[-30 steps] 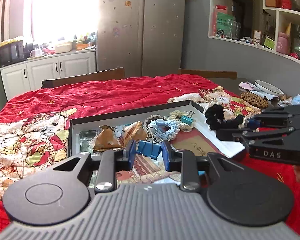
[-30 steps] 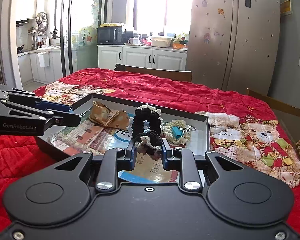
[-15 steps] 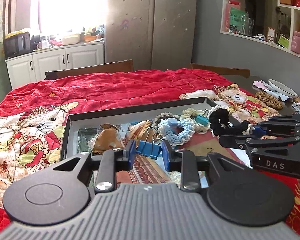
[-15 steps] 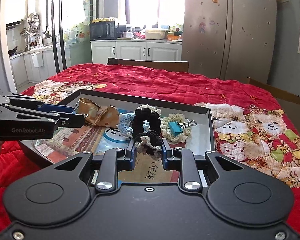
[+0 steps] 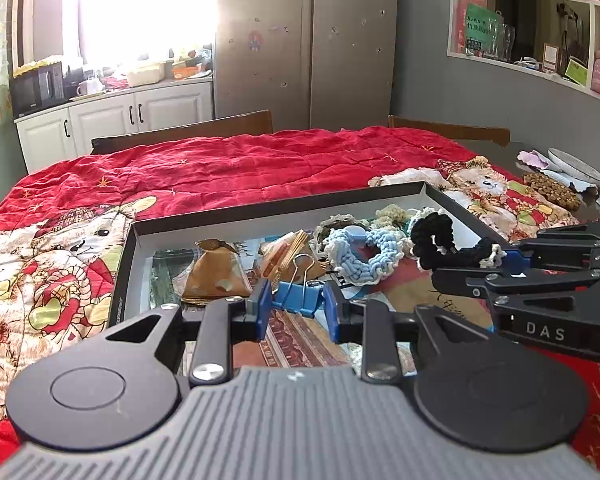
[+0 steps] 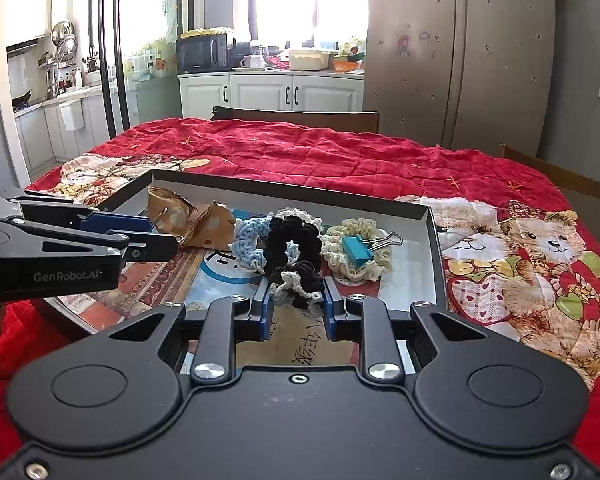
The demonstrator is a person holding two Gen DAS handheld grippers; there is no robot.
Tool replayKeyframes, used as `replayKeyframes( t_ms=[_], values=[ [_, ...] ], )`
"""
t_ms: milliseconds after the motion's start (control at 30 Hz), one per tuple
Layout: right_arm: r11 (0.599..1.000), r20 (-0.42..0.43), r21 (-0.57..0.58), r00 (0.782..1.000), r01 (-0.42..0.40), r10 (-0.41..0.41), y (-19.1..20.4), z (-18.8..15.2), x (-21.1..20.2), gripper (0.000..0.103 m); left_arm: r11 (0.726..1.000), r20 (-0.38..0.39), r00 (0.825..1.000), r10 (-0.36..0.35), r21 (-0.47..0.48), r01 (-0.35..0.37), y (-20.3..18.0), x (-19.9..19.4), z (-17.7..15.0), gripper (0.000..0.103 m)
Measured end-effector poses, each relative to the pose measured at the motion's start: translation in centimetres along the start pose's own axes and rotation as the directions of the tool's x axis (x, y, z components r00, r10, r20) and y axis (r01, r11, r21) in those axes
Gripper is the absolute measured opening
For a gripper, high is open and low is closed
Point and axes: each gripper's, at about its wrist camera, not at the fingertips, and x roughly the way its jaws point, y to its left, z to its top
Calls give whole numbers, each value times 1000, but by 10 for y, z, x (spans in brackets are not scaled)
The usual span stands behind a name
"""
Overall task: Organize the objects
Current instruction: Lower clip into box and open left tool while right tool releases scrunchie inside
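A kitchen-dining room: steel refrigerator (image 5: 352, 40), white cabinets (image 6: 268, 94) beneath a bright window, and a desk covered by a red quilted cloth (image 5: 228, 168) printed with bears. On the cloth lies a shallow dark-rimmed tray (image 5: 268, 205) lined with printed paper.

Left gripper (image 5: 296, 307): jaws pinching a blue binder clip (image 5: 298, 302) by its body, the wire handles pointing away from the camera, held over the near part of the tray. In the right wrist view the same gripper (image 6: 156, 236) enters from the left, a wire handle visible near its tip.

Right gripper (image 6: 296, 300): jaws closed on a black crocheted scrunchie (image 6: 296, 246) with a cream edge, held above the tray's near middle. In the left wrist view this gripper (image 5: 496, 262) reaches in from the right with the black scrunchie hanging at its tip.

Contents of the tray: a light blue crocheted scrunchie (image 5: 360, 252) near the centre; a cream crocheted scrunchie (image 6: 356, 256) toward the right side, with a teal binder clip (image 6: 358, 249) resting on it; two brown folded paper packets (image 5: 214, 276) toward the left.

Beyond the cloth at far right: a white dish (image 5: 576, 162) and a brown woven mat (image 5: 552, 190).
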Motion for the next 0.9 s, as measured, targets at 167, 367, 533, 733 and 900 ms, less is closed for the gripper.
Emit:
replayKeyframes(
  t_ms=[167,367,533,733,900],
  values=[
    [1000,-3,13,1000,4,-4,-1,-1,6,23,1000,-1,1000,14,10,-14,-2,5,-1,32],
    [1000,-10,25,1000,11,-11,-5,-2,14,23,1000,-1,1000,25,18,-25,-3,12,-2,32],
    [999,-14,36,1000,15,-14,-8,-4,18,23,1000,-7,1000,25,14,-25,-4,16,-3,32],
    [999,-21,36,1000,14,-13,-8,-5,23,23,999,-12,999,30,10,-30,-3,20,-3,32],
    [999,-25,37,1000,15,-14,-9,-6,26,23,999,-16,999,37,16,-36,-5,22,-4,33]
  ],
)
